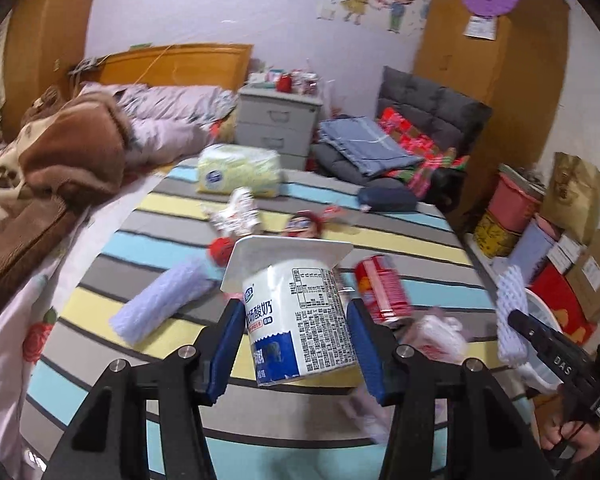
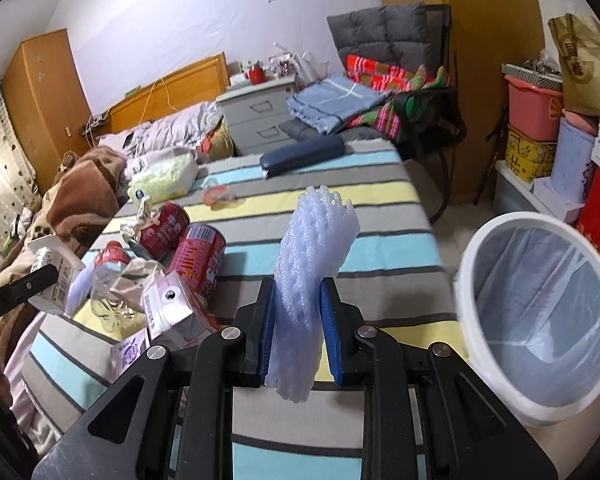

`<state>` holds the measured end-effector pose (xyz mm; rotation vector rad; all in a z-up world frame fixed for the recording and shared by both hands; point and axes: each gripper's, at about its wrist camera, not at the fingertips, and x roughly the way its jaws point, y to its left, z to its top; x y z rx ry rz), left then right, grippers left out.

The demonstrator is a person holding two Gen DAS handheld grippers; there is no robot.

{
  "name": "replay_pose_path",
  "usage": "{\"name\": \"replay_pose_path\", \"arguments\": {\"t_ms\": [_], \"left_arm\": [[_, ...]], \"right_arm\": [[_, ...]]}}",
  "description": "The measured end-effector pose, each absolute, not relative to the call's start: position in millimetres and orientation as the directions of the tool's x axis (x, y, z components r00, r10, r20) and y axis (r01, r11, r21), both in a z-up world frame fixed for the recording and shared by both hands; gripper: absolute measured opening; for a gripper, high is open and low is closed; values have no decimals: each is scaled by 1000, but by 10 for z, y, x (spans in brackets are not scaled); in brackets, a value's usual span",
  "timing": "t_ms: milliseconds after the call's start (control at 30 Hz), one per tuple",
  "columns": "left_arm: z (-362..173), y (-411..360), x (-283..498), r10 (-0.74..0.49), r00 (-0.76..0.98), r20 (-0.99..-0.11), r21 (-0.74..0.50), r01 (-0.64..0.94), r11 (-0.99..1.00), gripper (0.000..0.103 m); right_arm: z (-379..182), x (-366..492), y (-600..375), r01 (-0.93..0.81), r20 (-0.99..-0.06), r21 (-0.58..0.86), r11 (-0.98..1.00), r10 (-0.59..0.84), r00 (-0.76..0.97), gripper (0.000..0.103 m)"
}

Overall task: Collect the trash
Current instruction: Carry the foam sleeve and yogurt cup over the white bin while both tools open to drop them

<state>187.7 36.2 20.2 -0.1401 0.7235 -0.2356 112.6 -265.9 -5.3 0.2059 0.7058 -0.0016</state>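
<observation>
Between the blue pads of your left tongs (image 1: pixel 296 344) sits a white yogurt cup (image 1: pixel 300 312), pinched at its sides and tipped so its square rim points away from you, lifted above the striped table cover (image 1: pixel 148 204). Beyond those tongs lie more scraps: a white foam sleeve (image 1: pixel 160 300) off to their left, a red can (image 1: pixel 382 290) just to their right, a crumpled wrapper (image 1: pixel 236 212) farther ahead, and a pack of tissues (image 1: pixel 238 172) at the far end.

Your right tongs (image 2: pixel 298 332) are closed narrow on a second foam net (image 2: pixel 308 280), which stands upright between the pads and rises well above the fingertips. To the right of these tongs, beside the table edge, stands the white bin (image 2: pixel 472 264). It is lined with a clear bag (image 2: pixel 540 308), and you can see nothing inside it but the liner. Left of the right tongs a heap rests on the cover: two red cans (image 2: pixel 198 256) lying side by side, a crushed clear bottle (image 2: pixel 108 280), and a flattened milk carton (image 2: pixel 168 304) nearest the tongs. Ahead, near the far end of the table, lies a dark blue case (image 2: pixel 300 156). The yogurt cup shows at the far left edge of the right view, in the other tongs.
</observation>
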Motion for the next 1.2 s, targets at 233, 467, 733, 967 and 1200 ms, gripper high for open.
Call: {"name": "replay_pose_path", "arguments": {"t_ms": [233, 467, 733, 967, 1200], "left_arm": [[390, -279, 1708, -343, 719, -604, -181, 296, 938, 53], [472, -984, 1553, -413, 694, -590, -144, 414, 899, 53], [465, -1830, 1406, -509, 624, -593, -133, 548, 826, 53], [366, -2569, 1313, -576, 541, -613, -120, 657, 744, 53], [61, -3112, 1366, -580, 457, -674, -131, 699, 703, 53]], "right_arm": [[90, 917, -2887, 99, -606, 182, 978, 32, 795, 23], [155, 737, -3206, 163, -586, 165, 973, -36, 809, 23], [127, 584, -3645, 261, -591, 148, 954, -126, 797, 23], [31, 504, -3980, 313, -623, 134, 940, -166, 764, 23], [-244, 538, -4251, 329, -698, 116, 937, -159, 698, 23]]}}
